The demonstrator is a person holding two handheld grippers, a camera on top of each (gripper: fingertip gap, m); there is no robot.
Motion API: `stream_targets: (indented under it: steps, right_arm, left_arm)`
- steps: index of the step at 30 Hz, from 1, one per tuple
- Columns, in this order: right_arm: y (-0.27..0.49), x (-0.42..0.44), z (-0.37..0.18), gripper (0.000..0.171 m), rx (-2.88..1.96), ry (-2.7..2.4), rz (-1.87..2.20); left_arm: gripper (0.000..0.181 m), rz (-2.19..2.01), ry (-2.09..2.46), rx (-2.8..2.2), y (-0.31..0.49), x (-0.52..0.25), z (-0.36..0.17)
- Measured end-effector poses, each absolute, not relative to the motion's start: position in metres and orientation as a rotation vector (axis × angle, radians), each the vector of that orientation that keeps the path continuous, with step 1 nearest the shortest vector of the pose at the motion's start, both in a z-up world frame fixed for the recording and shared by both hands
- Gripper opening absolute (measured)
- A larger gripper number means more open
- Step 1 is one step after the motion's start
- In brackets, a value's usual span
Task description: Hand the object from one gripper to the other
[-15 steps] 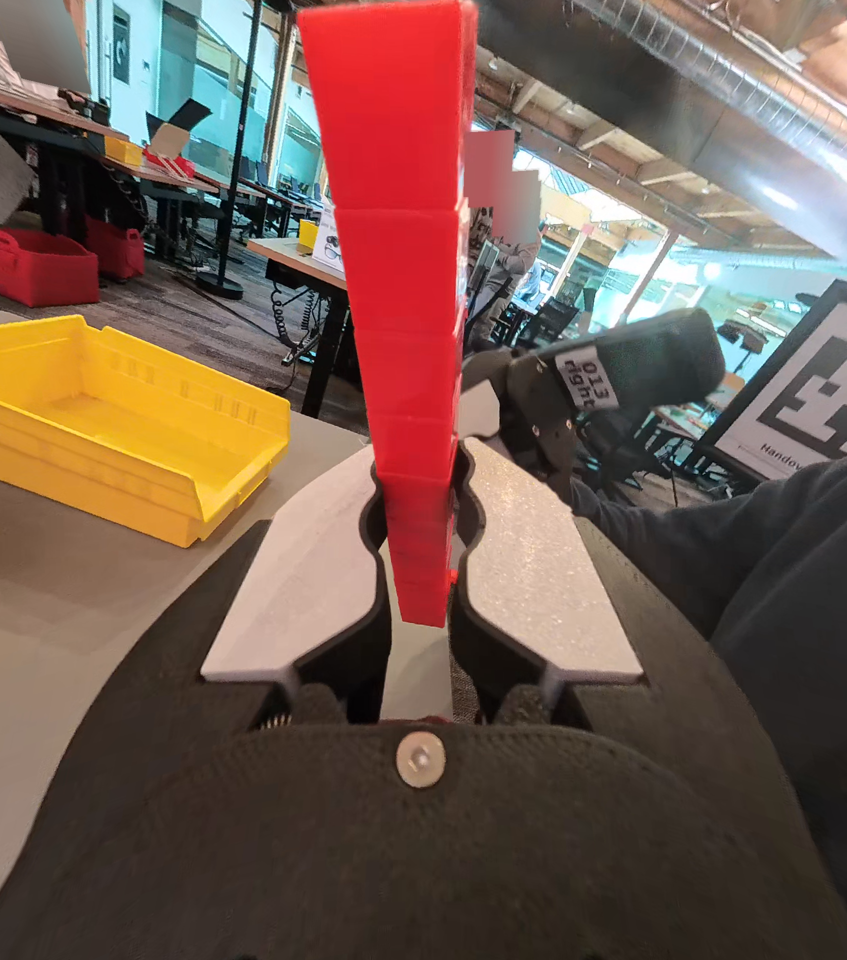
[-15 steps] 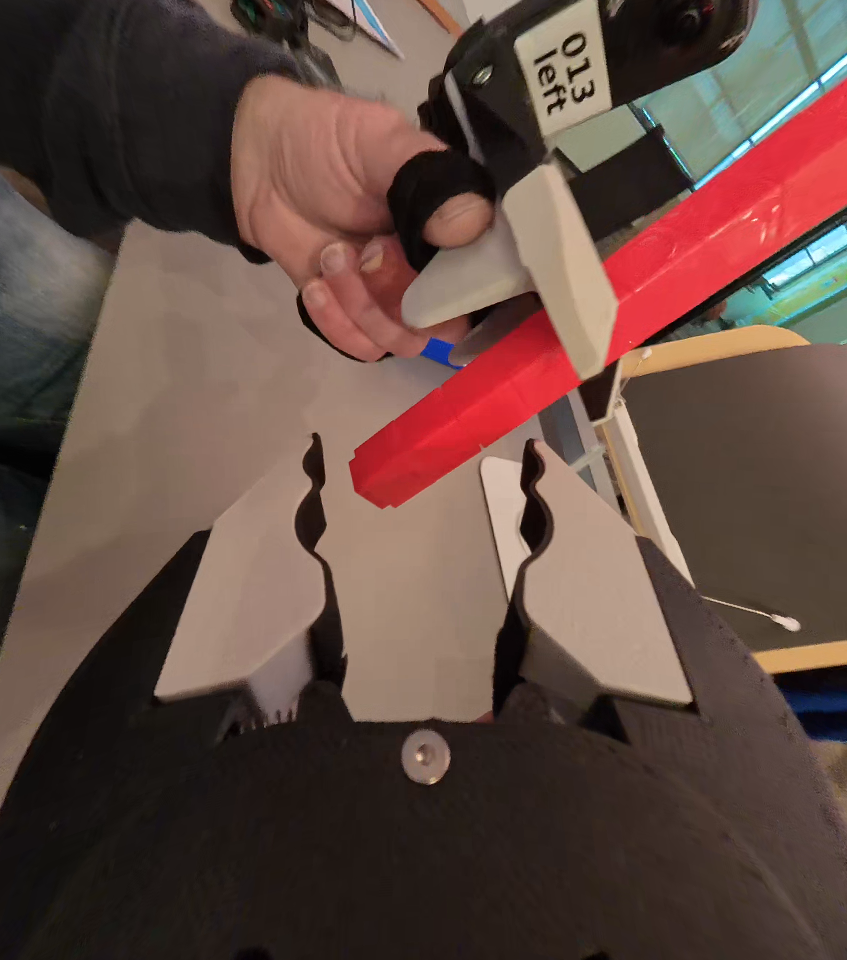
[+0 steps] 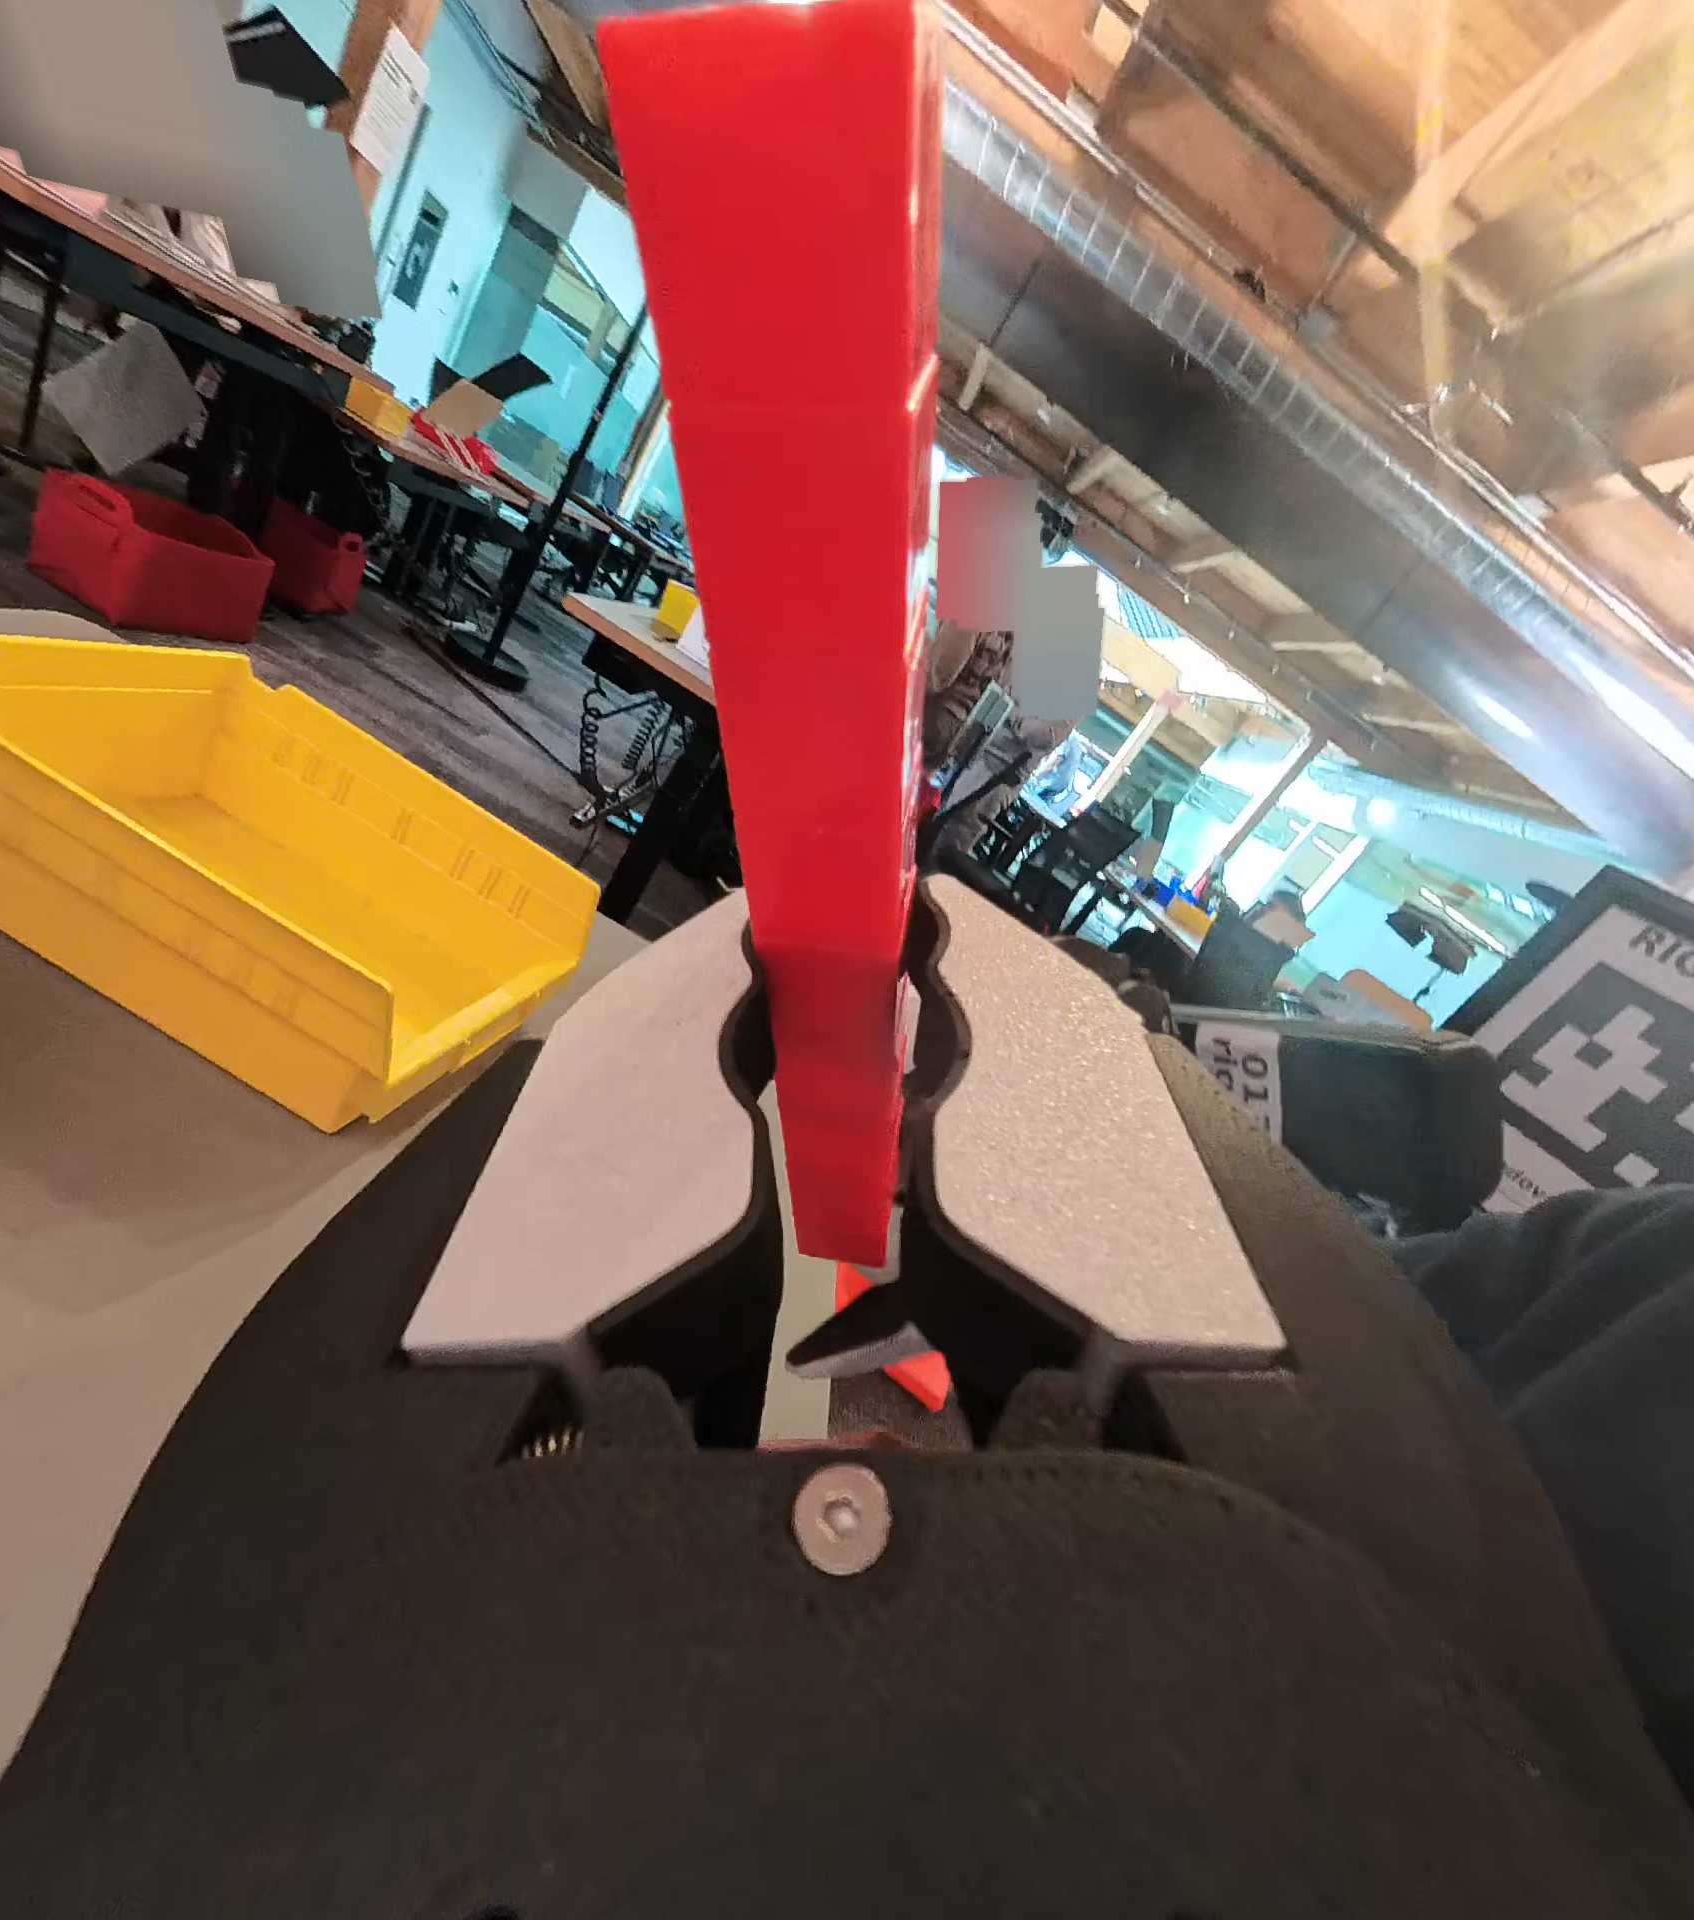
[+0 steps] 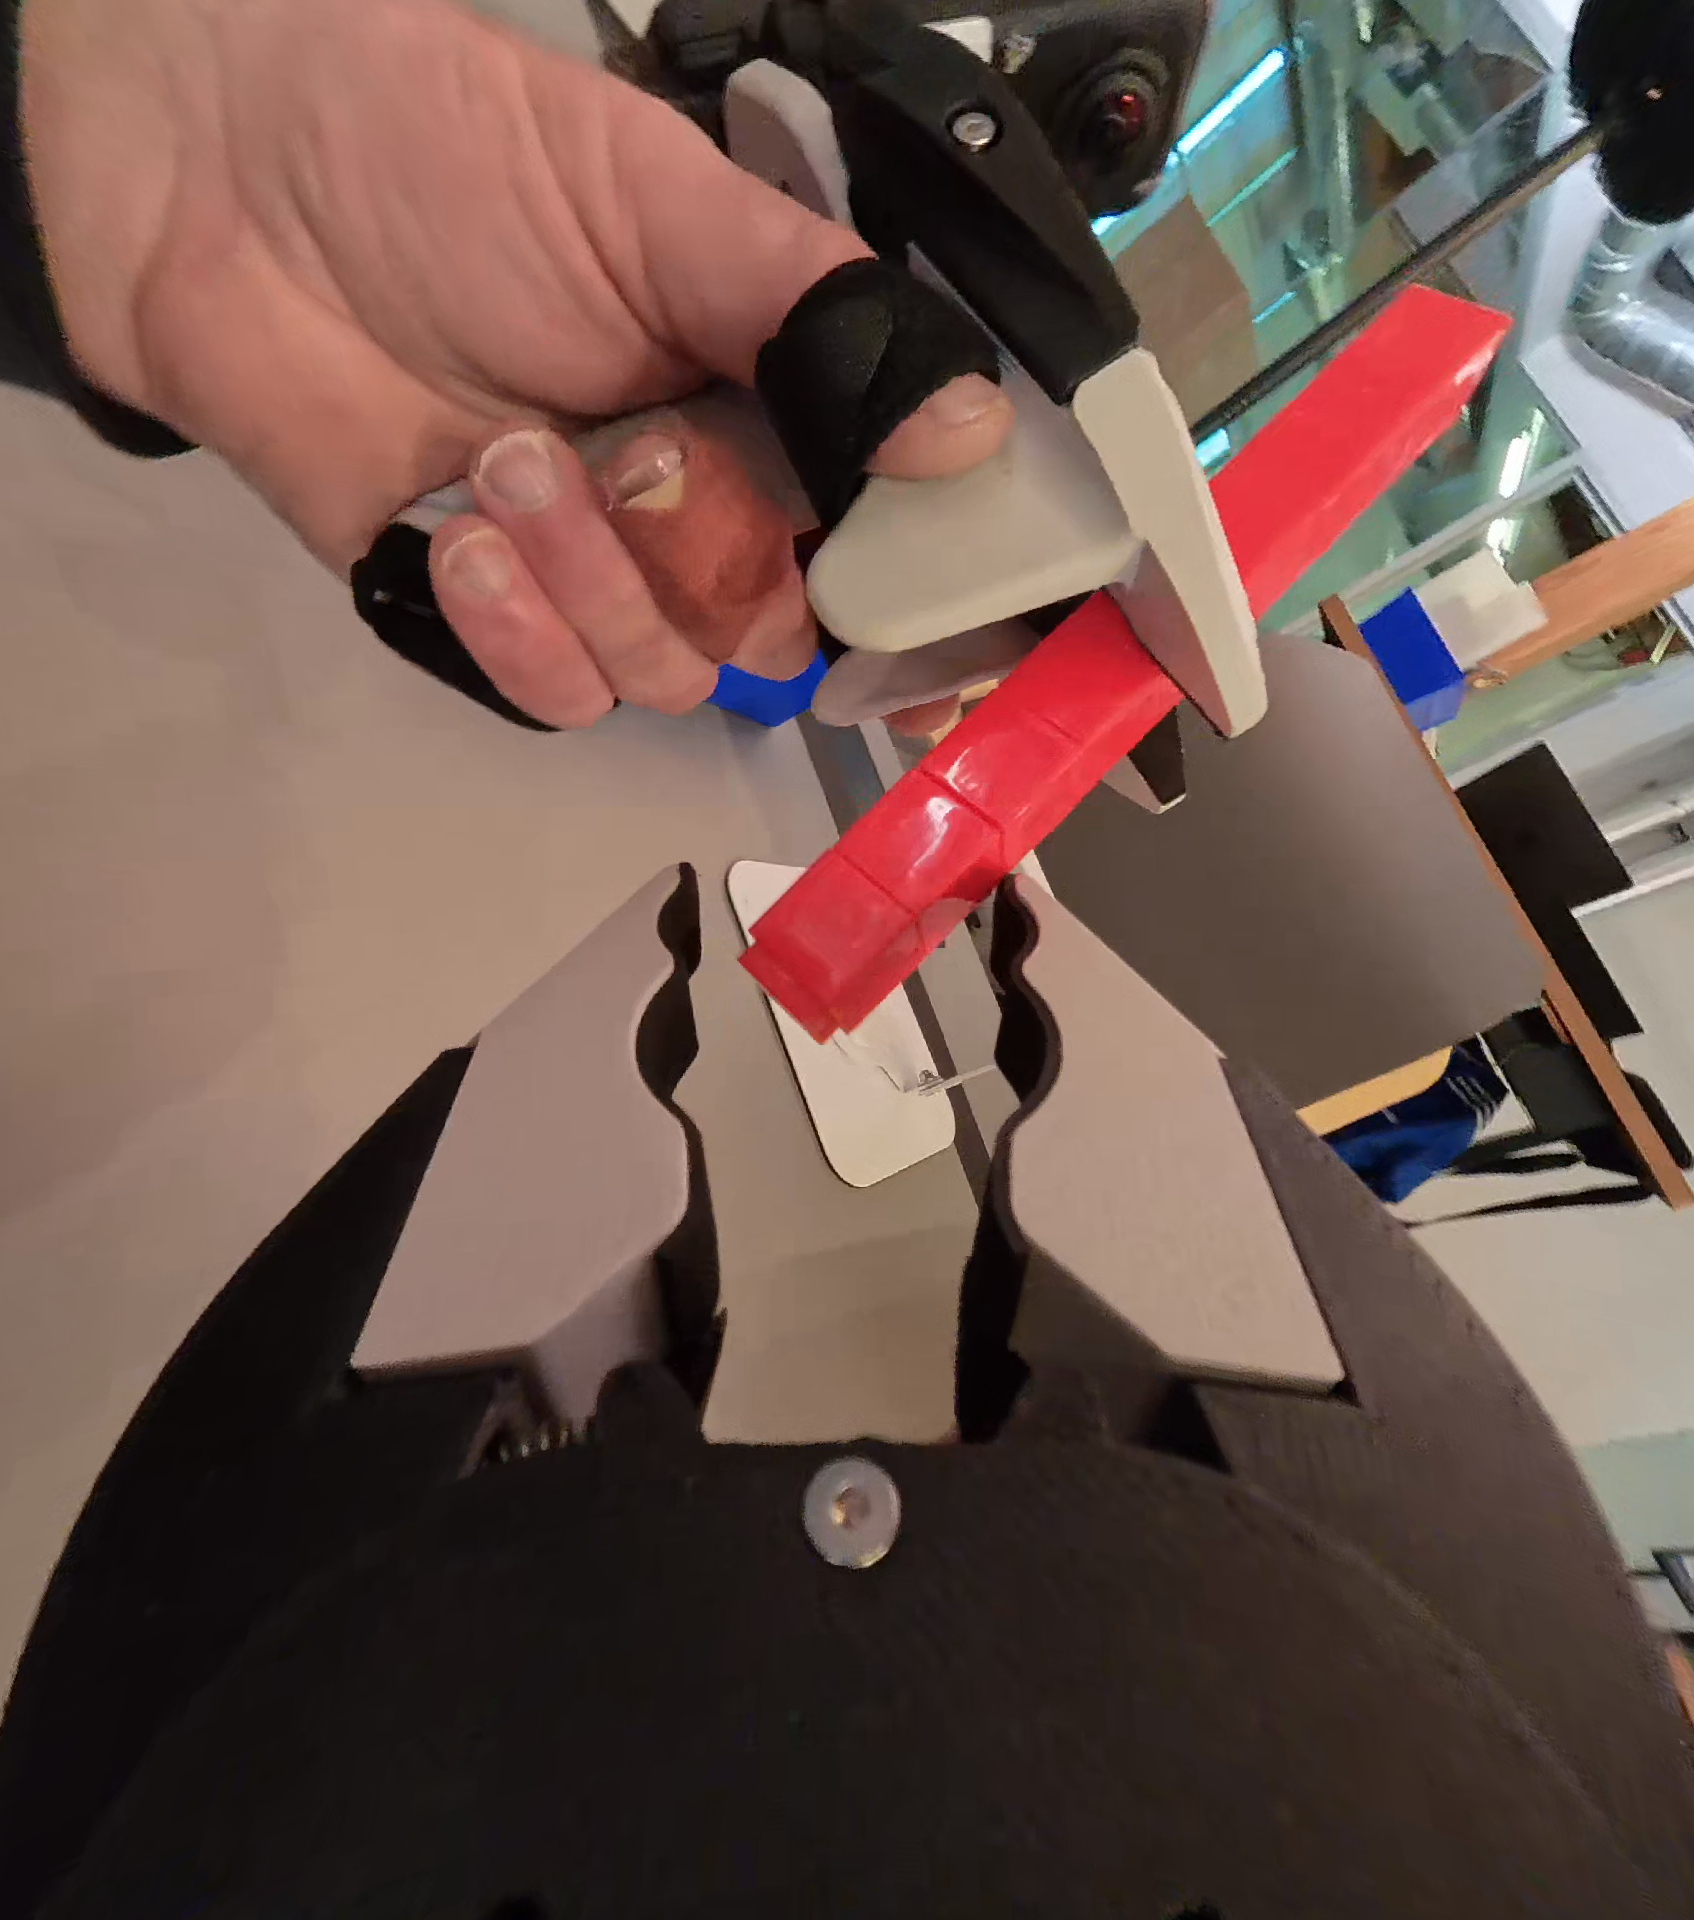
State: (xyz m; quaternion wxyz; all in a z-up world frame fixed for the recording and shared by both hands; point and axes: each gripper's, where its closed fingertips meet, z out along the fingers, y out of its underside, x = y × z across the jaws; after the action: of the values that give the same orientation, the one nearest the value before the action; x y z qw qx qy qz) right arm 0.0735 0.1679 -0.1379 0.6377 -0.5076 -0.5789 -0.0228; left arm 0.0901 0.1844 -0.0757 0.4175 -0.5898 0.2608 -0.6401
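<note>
Red bar point(image 3: 801, 644) gripped in the left hand-held gripper point(image 3: 838, 1049), its free end reaching the right hand-held gripper point(image 4: 843, 997).

The bar, made of joined red blocks, is sitting clamped between the left gripper's grey fingers point(image 3: 614, 1132) and sticking out past both sides of them. In the right wrist view its lower end point(image 4: 853, 951) is lying between the right gripper's fingertips, whose jaws are standing apart, not touching it. A hand point(image 4: 407, 343) is holding the left gripper above the grey worktop point(image 4: 199, 831). A yellow bin point(image 3: 230, 862) is resting on the worktop, well apart.
</note>
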Motion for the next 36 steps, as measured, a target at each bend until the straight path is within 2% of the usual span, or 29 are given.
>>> stream_targets:
  steps: [5,11,17,21,26,31,36]
  right_arm:
    - [0.177,0.077,-0.133,0.039,-1.134,-1.194,-0.217]
    - [0.183,0.088,-0.121,0.023,-1.148,-1.136,-0.209]
    - [0.19,0.1,-0.114,0.02,-1.196,-1.167,-0.218]
    - [0.198,0.112,-0.116,0.02,-1.265,-1.215,-0.223]
    - [0.208,0.129,-0.125,0.02,-1.371,-1.325,-0.236]
    - [0.206,0.136,-0.135,0.02,-1.449,-1.524,-0.25]
    - [0.198,0.134,-0.136,0.02,-1.482,-1.696,-0.273]
  left_arm:
    - [0.023,-1.631,0.566,-1.48,0.189,0.09,-0.076]
    - [0.023,-1.704,0.492,-1.458,0.192,0.087,-0.074]
    - [0.024,-1.742,0.471,-1.457,0.195,0.088,-0.077]
    - [0.042,-1.679,0.493,-1.534,0.193,0.089,-0.089]
    - [0.043,-1.314,0.69,-1.617,0.179,0.084,-0.106]
    - [0.044,-0.647,0.964,-1.546,0.185,0.074,-0.103]
    - [0.06,-0.198,1.215,-1.518,0.199,0.075,-0.113]
